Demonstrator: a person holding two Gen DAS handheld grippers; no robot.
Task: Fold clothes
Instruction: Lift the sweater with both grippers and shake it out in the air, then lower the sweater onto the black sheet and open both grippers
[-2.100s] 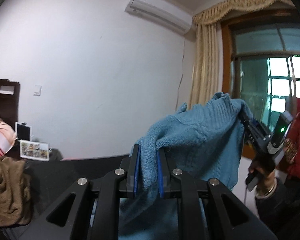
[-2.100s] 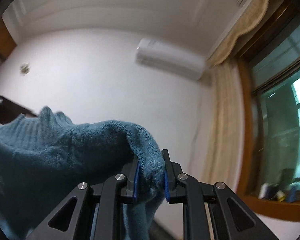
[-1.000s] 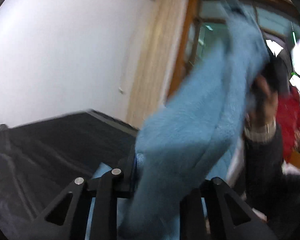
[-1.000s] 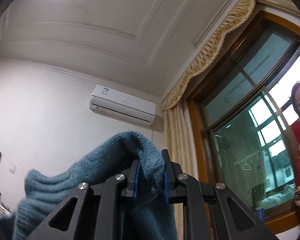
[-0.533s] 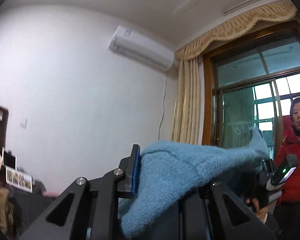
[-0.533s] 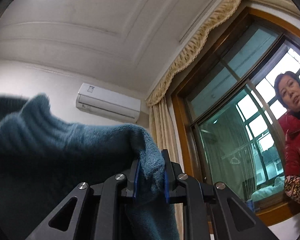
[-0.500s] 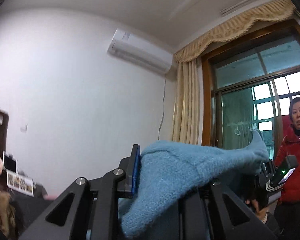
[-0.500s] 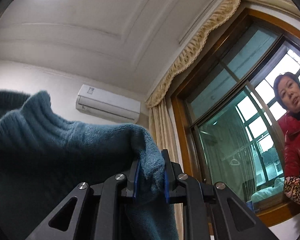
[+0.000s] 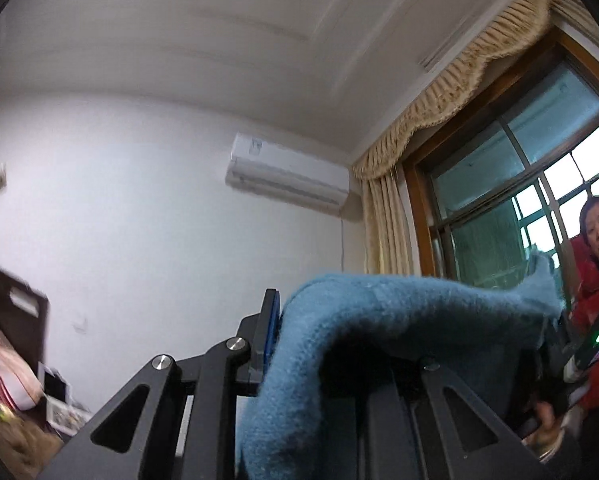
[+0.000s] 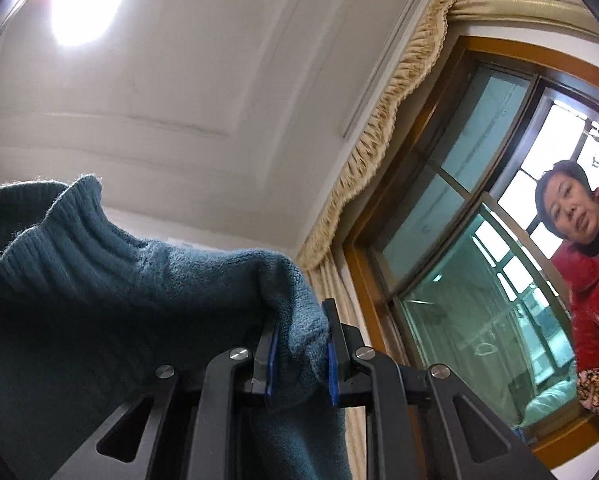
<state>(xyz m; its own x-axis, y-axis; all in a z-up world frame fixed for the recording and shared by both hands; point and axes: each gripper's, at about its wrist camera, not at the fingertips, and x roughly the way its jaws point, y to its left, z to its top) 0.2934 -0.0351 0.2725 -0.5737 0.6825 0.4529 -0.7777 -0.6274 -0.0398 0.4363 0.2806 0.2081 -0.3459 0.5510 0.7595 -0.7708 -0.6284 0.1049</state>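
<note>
Both grippers are tipped up toward the ceiling, and a teal knitted sweater is strung between them in the air.

The left gripper has its jaws nearly together, clamped on a thick fold of the sweater. Only the left blue pad shows; the other side is buried under the wool, which spills over the top and hangs down in front of the frame. From there the fabric runs off to the right, its long axis roughly level, and ends in a raised corner just beside the right gripper's body, whose green light glows at the edge of the view. A hand grips that tool from below.

In the right wrist view the right gripper points steeply upward, jaws close together and pinching a rounded bunch of the sweater between both blue pads. The cloth stretches away to the left, with its ribbed edge standing up.

Behind are an air conditioner on the white wall, a fringed curtain valance, a wood-framed window, and a person in a red jacket standing beside it.
</note>
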